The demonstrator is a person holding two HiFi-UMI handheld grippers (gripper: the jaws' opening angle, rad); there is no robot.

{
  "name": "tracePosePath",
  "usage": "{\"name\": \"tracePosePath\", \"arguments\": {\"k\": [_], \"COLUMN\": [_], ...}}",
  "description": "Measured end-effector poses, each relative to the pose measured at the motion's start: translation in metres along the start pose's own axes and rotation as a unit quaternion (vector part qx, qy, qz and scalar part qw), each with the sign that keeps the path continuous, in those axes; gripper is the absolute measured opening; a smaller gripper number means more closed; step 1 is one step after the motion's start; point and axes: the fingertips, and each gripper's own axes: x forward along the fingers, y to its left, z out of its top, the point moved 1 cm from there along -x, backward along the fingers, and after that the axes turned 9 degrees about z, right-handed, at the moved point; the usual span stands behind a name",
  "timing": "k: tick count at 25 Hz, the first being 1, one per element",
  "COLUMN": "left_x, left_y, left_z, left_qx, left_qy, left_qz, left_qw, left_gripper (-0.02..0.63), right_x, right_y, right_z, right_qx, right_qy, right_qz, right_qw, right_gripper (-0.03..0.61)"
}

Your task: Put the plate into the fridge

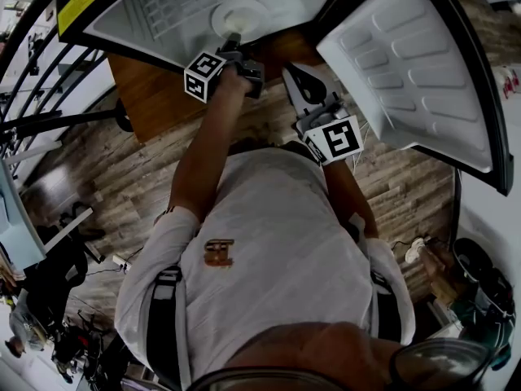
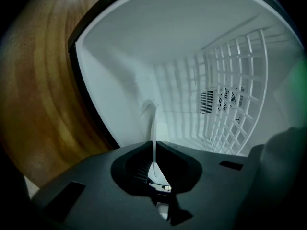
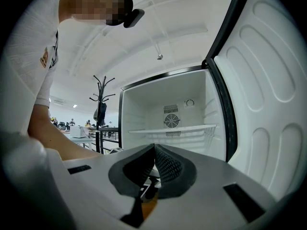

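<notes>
The left hand-held gripper [image 1: 231, 46] is reached into the open fridge [image 1: 122, 15], and its jaws are pressed onto the rim of the white plate [image 1: 240, 13]. In the left gripper view the plate [image 2: 154, 128] is seen edge-on, standing as a thin white blade pinched between the dark jaws of the left hand-held gripper [image 2: 156, 150]. The plate is held inside the white compartment, over the wire shelf [image 2: 235, 104]; contact with the shelf cannot be told. A wooden panel [image 2: 38, 90] is seen just outside the fridge's left wall. The right hand-held gripper [image 1: 299, 80] is held back outside the fridge, near the open door [image 1: 415, 72]. In its own view the right hand-held gripper [image 3: 154, 152] is seen with jaws pressed together on nothing, pointed at the fridge interior [image 3: 168, 109].
</notes>
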Motion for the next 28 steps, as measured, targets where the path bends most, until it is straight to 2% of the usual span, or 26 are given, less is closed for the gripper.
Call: {"name": "tracePosePath", "arguments": {"k": [7, 10, 14, 22, 28], "left_x": [0.000, 0.000, 0.000, 0.000, 0.000], "left_y": [-0.002, -0.003, -0.002, 0.003, 0.008], "left_z": [-0.001, -0.003, -0.006, -0.012, -0.015], "left_qx": [0.018, 0.019, 0.015, 0.001, 0.006], "left_qy": [0.014, 0.025, 0.040, 0.064, 0.069], "left_qz": [0.025, 0.029, 0.037, 0.049, 0.039], "left_qw": [0.9994, 0.9991, 0.9984, 0.9968, 0.9968], "left_gripper": [0.035, 0.097, 0.140, 0.172, 0.193], "right_x": [0.003, 0.004, 0.007, 0.008, 0.007], "right_y": [0.003, 0.003, 0.004, 0.005, 0.003], "right_z": [-0.004, -0.005, -0.004, -0.005, -0.011], "right_qx": [0.004, 0.007, 0.007, 0.011, 0.017], "right_qy": [0.005, 0.005, 0.000, -0.002, 0.006], "right_qz": [0.005, 0.006, 0.009, 0.008, 0.004], "right_qw": [1.000, 1.000, 1.000, 1.000, 1.000], "right_gripper": [0.034, 0.034, 0.034, 0.034, 0.034]}}
